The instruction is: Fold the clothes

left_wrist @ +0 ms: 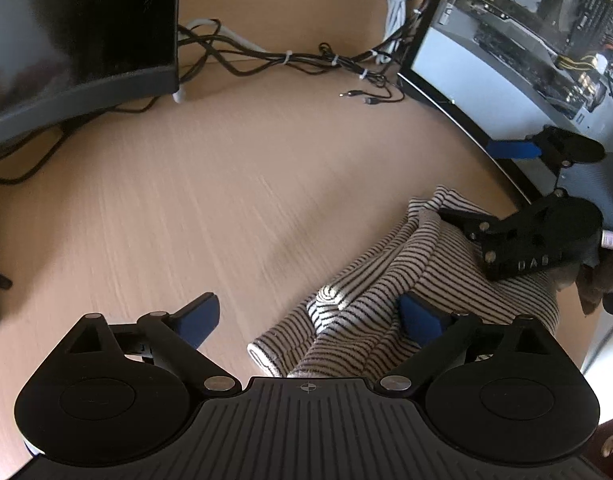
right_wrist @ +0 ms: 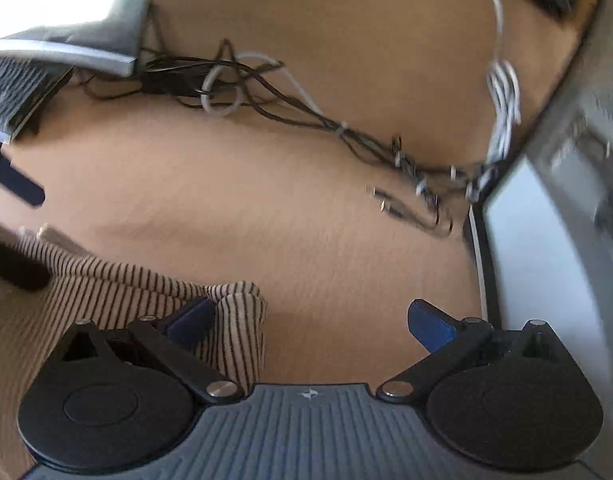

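Observation:
A striped black-and-white garment (left_wrist: 390,280) lies bunched on the wooden table at the lower right of the left wrist view. My left gripper (left_wrist: 310,320) is open above its near edge, with the right blue pad (left_wrist: 420,318) touching the cloth. My right gripper (left_wrist: 518,192) shows there too, open, its lower finger resting on the garment's far side. In the right wrist view the garment (right_wrist: 118,292) fills the lower left, and my right gripper (right_wrist: 312,320) is open with its left pad (right_wrist: 190,318) against a fold of cloth.
A dark monitor (left_wrist: 78,28) stands at the back left. A tangle of black and white cables (left_wrist: 290,58) runs along the back of the table (left_wrist: 210,200). An open computer case (left_wrist: 518,28) stands at the right, also in the right wrist view (right_wrist: 566,220).

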### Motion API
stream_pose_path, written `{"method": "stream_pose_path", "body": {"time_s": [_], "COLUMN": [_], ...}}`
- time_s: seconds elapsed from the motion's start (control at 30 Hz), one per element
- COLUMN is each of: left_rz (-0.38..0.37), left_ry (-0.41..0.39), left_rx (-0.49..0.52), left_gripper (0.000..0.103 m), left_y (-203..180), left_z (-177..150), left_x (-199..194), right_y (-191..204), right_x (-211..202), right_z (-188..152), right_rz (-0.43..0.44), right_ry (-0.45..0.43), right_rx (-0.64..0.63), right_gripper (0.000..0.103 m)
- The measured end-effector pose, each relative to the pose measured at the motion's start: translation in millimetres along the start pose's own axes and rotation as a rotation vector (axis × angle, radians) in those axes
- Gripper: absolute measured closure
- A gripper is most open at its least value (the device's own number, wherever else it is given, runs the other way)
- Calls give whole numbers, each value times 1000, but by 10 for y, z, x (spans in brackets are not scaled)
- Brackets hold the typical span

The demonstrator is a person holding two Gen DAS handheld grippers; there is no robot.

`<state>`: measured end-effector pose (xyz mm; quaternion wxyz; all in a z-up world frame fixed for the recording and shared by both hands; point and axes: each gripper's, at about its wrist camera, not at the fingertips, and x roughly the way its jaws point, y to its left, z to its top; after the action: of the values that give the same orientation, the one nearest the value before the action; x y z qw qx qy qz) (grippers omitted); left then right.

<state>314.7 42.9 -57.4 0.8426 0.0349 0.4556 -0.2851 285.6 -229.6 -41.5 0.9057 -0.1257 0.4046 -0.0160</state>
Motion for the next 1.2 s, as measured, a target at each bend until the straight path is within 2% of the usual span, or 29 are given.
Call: {"method": "stream_pose_path", "body": {"time_s": [0.07, 0.1, 0.2, 0.23, 0.3, 0.37, 0.47, 0.53, 0.63, 0.7, 0.77, 0.87, 0.97, 1.0, 1.2], "left_rz": [0, -19, -159, -180, -173, -187, -249, -276, -303, -304, -306, -312, -300, -292, -204], "left_ry": [-16, -29, -37, -22, 24, 63, 74, 83, 89, 85, 85, 84, 74, 71, 42], "left_rx": [40, 57, 146, 200, 285, 301, 207, 148, 96, 94, 92, 68, 25, 9, -162], "left_gripper": [13, 11, 7, 7, 7, 5, 6, 4, 3, 3, 3, 3, 3, 3, 4], "left_y": [-46, -65, -178, -260, -400, -426, -265, -156, -56, -58, -59, -27, 13, 27, 309], "left_z": [60, 93, 173, 189, 197, 207, 255, 246, 204, 190, 189, 190, 138, 120, -5], "left_x": [-112, -183, -316, -286, -121, 61, 189, 257, 329, 326, 318, 299, 282, 270, 96], "right_y": [-74, -106, -58, -17, 57, 93, -36, -195, -388, -436, -417, -307, -249, -250, -171], "right_x": [-8, -1, -11, -22, -67, -182, -533, -775, -884, -831, -778, -661, -507, -458, -208], "right_z": [13, 21, 10, 10, 32, 58, 38, -63, -334, -514, -653, -746, -746, -713, -280], "right_rz": [31, 42, 17, 0, -37, -63, 20, 157, 349, 414, 439, 445, 503, 518, 518], "right_ry": [32, 45, 48, 39, 27, 9, -3, 25, 142, 228, 280, 335, 354, 350, 284], "right_rx": [57, 79, 70, 46, -4, -32, 66, 208, 447, 554, 600, 629, 689, 697, 526], "right_gripper": [0, 0, 0, 0, 0, 0, 0, 0, 0, 0, 0, 1, 13, 14, 14]}}
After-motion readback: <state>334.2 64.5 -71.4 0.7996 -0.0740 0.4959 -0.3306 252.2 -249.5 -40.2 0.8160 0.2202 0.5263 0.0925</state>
